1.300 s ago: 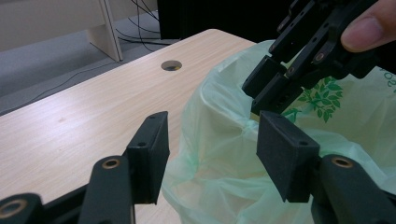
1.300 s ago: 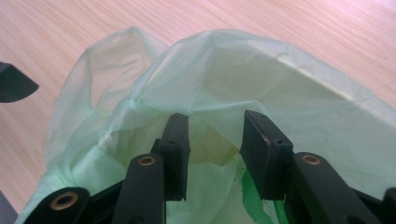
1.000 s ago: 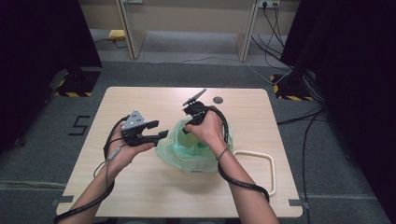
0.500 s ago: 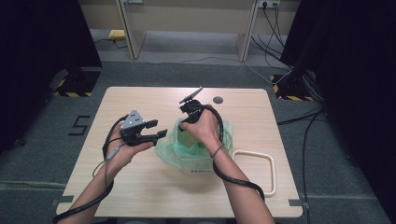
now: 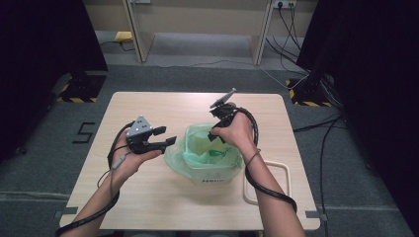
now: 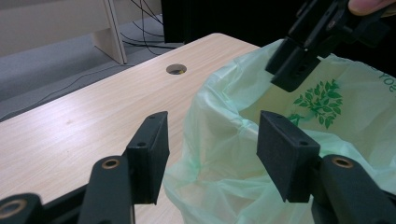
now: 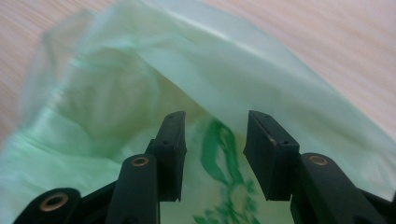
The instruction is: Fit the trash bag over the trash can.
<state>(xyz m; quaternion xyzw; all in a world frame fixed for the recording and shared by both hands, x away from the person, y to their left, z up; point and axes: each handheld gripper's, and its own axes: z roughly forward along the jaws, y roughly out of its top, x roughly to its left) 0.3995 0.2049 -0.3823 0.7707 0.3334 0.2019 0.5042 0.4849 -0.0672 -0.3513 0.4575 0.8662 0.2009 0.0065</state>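
High view, bag: the green plastic bag (image 5: 207,158) stood in a small bin near the middle of the table (image 5: 148,207), its mouth pointing up and its long axis upright.
High view, left gripper: the left gripper (image 5: 165,138) waited at the bag's 9 o'clock, just beside the rim, jaws apart, holding nothing.
High view, right gripper: the right gripper (image 5: 215,135) hung over the rim at 12 o'clock, pointing down.
Left gripper view, risk: the rim (image 6: 219,100) lay ahead of the open jaws but not between the pads; I judged that closing here could catch only air, or crumple the thin film.
Right gripper view, state: the right gripper (image 7: 214,144) had just been opening, the film (image 7: 140,84) behind its pads and not pinched.
Right gripper view, risk: I judged the released edge could sag into the bin.
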